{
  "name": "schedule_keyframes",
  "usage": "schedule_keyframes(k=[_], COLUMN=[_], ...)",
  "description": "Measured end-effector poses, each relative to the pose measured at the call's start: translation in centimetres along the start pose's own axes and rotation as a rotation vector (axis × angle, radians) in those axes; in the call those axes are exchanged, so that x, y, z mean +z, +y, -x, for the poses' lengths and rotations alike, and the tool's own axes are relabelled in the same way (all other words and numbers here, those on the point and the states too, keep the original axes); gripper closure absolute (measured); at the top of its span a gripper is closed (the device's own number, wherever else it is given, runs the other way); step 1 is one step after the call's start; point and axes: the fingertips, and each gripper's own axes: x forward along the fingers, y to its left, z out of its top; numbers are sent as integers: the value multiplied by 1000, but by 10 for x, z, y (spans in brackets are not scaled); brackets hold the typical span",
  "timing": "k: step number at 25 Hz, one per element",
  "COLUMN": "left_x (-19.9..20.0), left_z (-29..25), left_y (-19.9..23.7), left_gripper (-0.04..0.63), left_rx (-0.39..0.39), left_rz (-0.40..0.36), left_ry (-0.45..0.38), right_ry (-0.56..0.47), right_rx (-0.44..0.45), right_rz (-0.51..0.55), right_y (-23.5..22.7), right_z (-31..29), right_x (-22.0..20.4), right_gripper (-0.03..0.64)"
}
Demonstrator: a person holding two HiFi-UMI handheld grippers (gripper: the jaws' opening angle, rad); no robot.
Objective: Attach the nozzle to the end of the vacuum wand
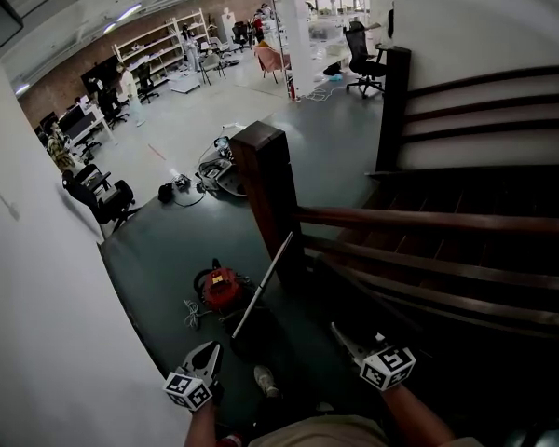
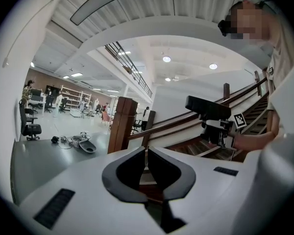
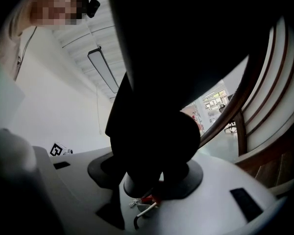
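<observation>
Nozzle, as far as the right gripper view allows, is the black bulky part (image 3: 152, 106) that fills that view and runs down into the seat of the jaws. It covers the jaws themselves, so I take the right gripper (image 1: 343, 335) to be clamped on it, not certain of the grip. In the head view the part is lost against the dark floor and stairs.

The landmark is the wooden newel post (image 1: 265, 184) at the foot of the stairs. The vacuum wand (image 1: 264, 285), a pale metal tube, leans against the near side of the post. Its long axis slants from an upper end touching the post down toward the person's feet, where its lower end meets the floor. The red vacuum body (image 1: 219, 287) sits on the floor just left of the wand, below the post.

The left gripper (image 1: 205, 357) hangs near the wand's lower end, on the vacuum's side. Its jaws are drawn together at the tips with nothing between them. The right gripper is on the stair side of the post, farther from the tube.

The wand lies to the left of the loaded gripper and slants away toward the post. The nozzle's socket will probably need turning to match that slant. The empty left gripper is the nearer one to steady the tube.
</observation>
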Motion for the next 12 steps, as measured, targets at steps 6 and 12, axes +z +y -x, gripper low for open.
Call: schedule_keyframes(k=[6,12], left_x=[5,22], left_z=[-53,-122], left_y=[59,123], left_gripper=[588,586], left_rx=[-65,-169], left_rz=[-8,-16], left_ry=[20,78], right_ry=[-3,-16], right_rx=[-62,-143], right_rz=[6,7], right_y=[-15,-26], right_z=[-56,-138], right_x=[-6,1], right_gripper=[428,430])
